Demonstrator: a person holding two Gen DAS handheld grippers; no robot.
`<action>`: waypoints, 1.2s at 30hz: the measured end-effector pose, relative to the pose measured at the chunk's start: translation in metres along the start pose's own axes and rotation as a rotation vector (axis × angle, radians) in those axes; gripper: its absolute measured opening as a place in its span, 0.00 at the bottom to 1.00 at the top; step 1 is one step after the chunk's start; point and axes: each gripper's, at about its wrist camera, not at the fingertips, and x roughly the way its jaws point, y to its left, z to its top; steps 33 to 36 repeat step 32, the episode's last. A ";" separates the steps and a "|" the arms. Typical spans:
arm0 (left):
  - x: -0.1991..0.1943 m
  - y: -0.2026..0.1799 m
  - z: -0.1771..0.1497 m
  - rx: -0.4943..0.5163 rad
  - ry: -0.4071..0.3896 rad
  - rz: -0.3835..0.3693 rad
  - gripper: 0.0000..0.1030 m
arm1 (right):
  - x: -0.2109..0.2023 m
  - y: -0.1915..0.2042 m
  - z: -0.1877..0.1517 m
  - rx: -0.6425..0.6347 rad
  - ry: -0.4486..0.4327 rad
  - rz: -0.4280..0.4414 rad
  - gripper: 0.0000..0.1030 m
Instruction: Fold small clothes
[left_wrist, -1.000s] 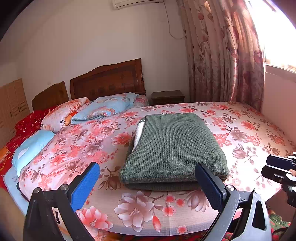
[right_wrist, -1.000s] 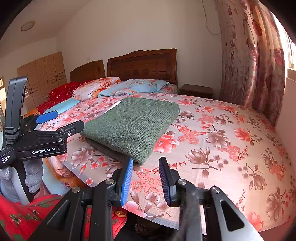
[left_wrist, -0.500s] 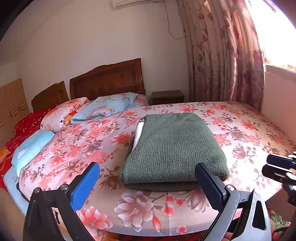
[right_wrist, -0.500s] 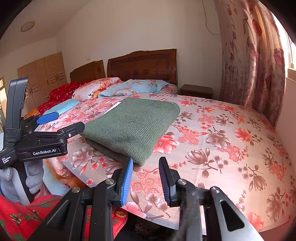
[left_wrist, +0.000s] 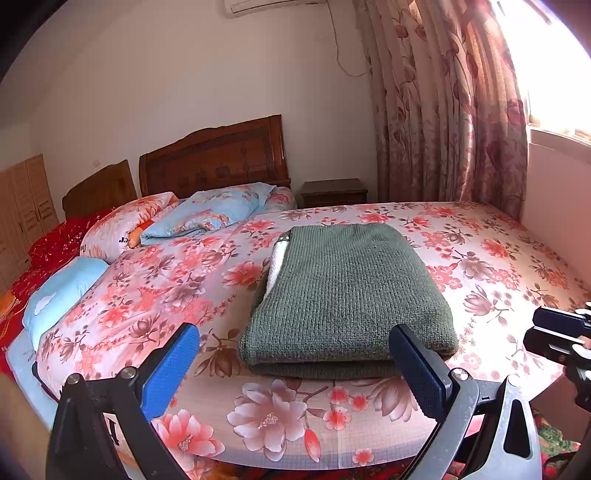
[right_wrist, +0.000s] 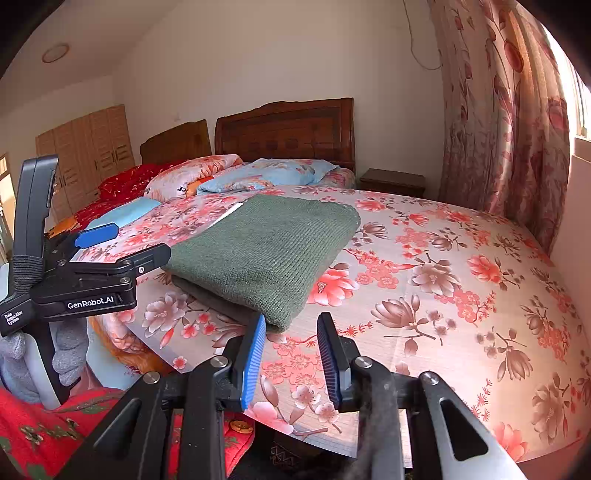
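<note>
A green knit sweater lies folded into a thick rectangle on the floral bedsheet, near the bed's front edge, with a white label showing at its left side. My left gripper hovers just in front of the sweater's near fold, open wide, with nothing between its fingers. In the right wrist view the sweater lies ahead and to the left. My right gripper sits off its near corner, jaws a narrow gap apart and empty. The left gripper shows there at the left, held by a grey-gloved hand.
Pillows and a wooden headboard stand at the far end of the bed. A nightstand and floral curtain are at the back right, with a wall along the right side. Red cloth lies below the bed's front edge.
</note>
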 end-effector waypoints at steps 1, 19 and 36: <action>0.000 0.000 0.000 0.000 0.000 0.000 1.00 | 0.000 -0.001 0.000 -0.001 0.000 0.000 0.29; 0.000 0.001 0.000 -0.002 -0.001 -0.003 1.00 | 0.000 0.001 0.000 0.001 0.000 0.000 0.29; -0.002 -0.007 -0.001 0.008 -0.007 -0.018 1.00 | 0.000 0.001 -0.001 0.001 0.001 0.000 0.29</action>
